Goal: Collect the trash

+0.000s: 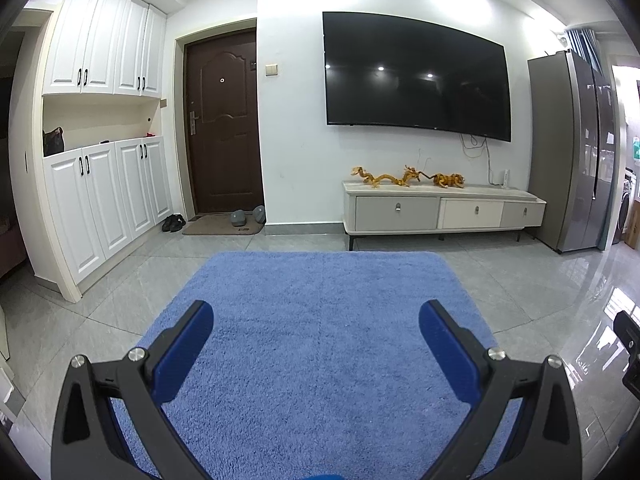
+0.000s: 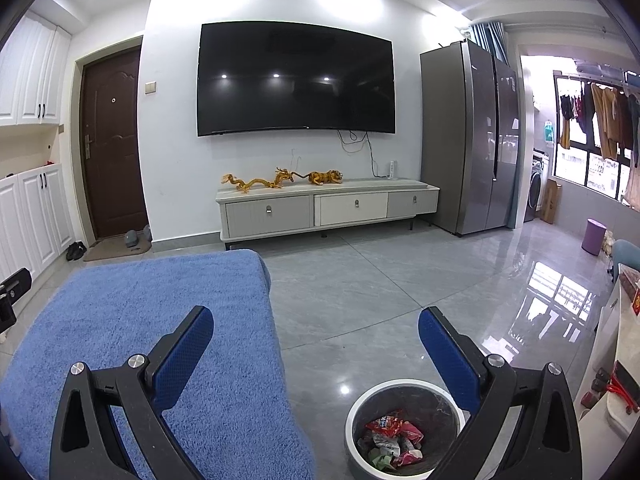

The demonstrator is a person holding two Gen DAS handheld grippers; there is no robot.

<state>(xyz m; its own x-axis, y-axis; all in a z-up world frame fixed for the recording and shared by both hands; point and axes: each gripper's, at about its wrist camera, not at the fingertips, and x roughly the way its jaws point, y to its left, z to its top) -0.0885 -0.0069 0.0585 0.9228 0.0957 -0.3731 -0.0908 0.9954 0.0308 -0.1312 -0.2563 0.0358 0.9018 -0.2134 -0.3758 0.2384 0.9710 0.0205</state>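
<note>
My left gripper [image 1: 316, 312] is open and empty, held above a blue fluffy cloth [image 1: 320, 360] that covers a raised surface. My right gripper [image 2: 316, 318] is open and empty, held past the cloth's right edge [image 2: 160, 320]. Below it on the grey tile floor stands a round bin [image 2: 360, 404] with a white rim and dark liner. It holds crumpled wrappers [image 2: 394, 438], red, white and green. No loose trash shows on the cloth in either view.
A TV [image 2: 296, 84] hangs over a low cabinet [image 2: 320, 208] with golden figurines. A fridge [image 2: 468, 140] stands right, a brown door [image 1: 224, 124] and white cupboards [image 1: 100, 200] left. A white table edge [image 2: 612, 360] with items is at far right.
</note>
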